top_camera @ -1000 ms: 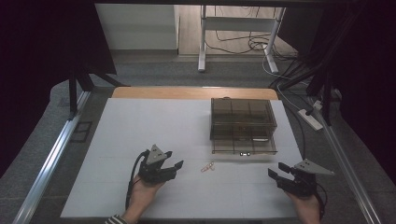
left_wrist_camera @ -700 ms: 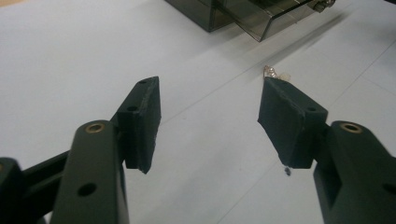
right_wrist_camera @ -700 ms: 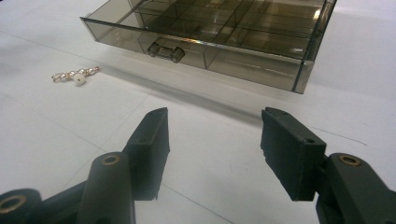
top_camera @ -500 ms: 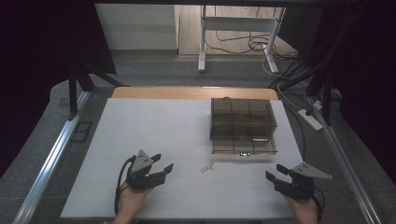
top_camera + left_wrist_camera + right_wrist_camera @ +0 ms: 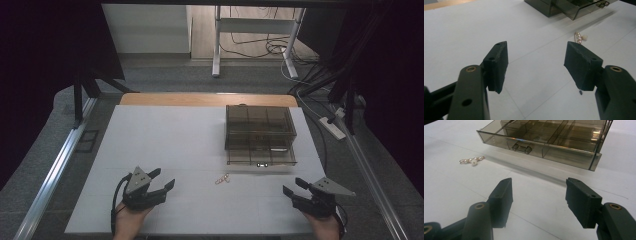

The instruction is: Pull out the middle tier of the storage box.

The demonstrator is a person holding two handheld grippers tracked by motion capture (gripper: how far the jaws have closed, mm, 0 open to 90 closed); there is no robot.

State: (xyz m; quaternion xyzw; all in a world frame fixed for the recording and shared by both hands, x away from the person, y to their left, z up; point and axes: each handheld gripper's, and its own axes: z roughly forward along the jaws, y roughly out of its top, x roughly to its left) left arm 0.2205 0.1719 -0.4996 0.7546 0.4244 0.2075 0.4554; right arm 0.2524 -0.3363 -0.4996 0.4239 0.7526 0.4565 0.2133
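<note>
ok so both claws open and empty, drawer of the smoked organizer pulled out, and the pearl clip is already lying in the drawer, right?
One thing is off: the pearl clip is not in the drawer. The high view shows it lying on the white table, in front of the organizer. The rest holds: the drawer is pulled out, and the left claw and right claw are open and empty.

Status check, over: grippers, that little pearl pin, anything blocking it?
Left gripper and right gripper open, empty, jaws just widening. Pearl pin lies on table before drawer box. Nothing blocking it.

One drawer box [image 5: 260,130], one pearl clip [image 5: 222,178]
</note>
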